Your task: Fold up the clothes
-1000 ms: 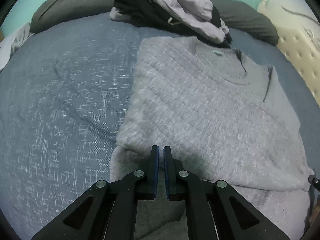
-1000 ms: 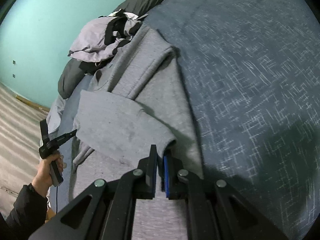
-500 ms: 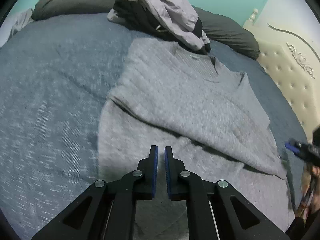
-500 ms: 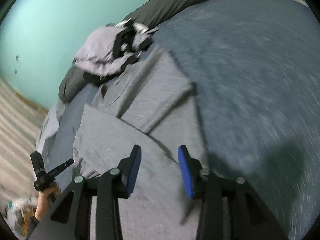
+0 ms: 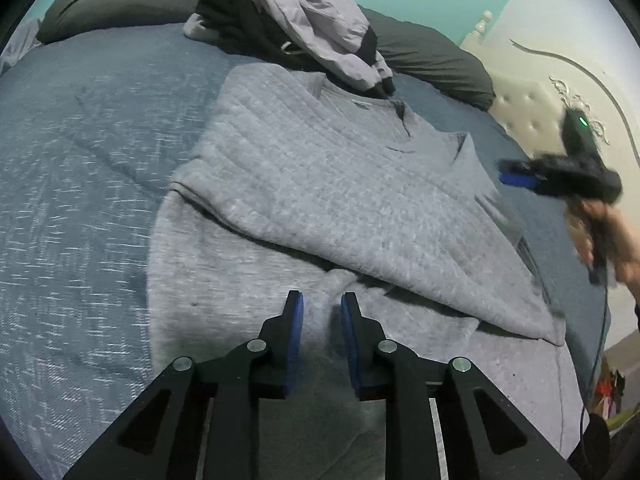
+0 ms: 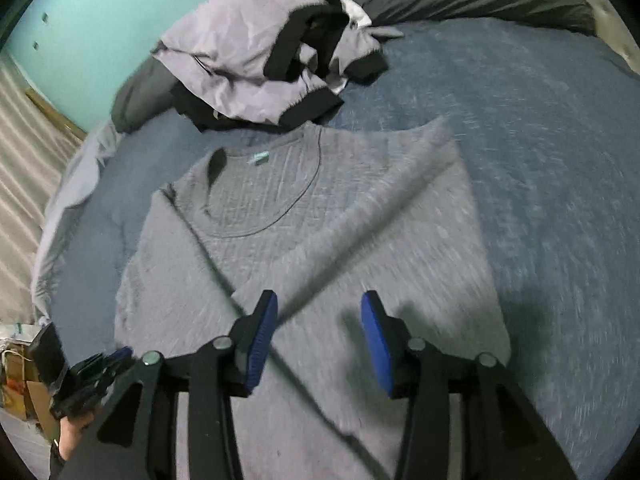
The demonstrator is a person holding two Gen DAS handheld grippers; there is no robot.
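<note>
Sweater [image 5: 320, 184] lies on bed [image 5: 80, 184], sleeves crossed. Left gripper [image 5: 322, 312] has just been opening, narrow gap, nothing gripped. Right gripper [image 6: 318, 320] over sweater's hem, wider, empty.

No text, brand or number could be read. The small pale neck label [image 6: 259, 157] inside the collar of the grey knitted sweater [image 6: 304, 216] was too small and blurred to decipher.
</note>
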